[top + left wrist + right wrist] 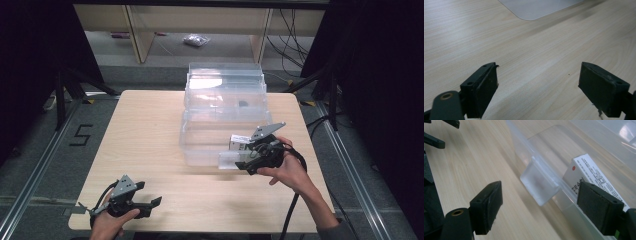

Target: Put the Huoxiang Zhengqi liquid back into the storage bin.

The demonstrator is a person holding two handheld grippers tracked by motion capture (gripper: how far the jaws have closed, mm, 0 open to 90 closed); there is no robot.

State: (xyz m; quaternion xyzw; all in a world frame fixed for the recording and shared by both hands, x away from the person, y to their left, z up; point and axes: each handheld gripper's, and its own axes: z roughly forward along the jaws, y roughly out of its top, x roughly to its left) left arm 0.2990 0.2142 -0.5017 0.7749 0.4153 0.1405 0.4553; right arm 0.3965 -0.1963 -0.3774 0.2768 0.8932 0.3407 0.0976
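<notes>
From above, the right tool sits at the near right corner of a clear plastic bin on the wooden surface, with a clear latch tab on the bin's near rim just ahead of it. The right gripper view gives the detail that the high view blurs: the jaws are spread wide and hold nothing, the frosted latch tab lies between and just beyond them, and a small white printed box rests inside the bin, just behind the tool's right-hand jaw. From overhead that white box is little more than a pale patch beside the tool.

The left tool hangs near the front edge of the surface, well apart from the bin. Its own view shows jaws spread wide over bare wood grain, with one rounded corner of the bin far ahead of them.
</notes>
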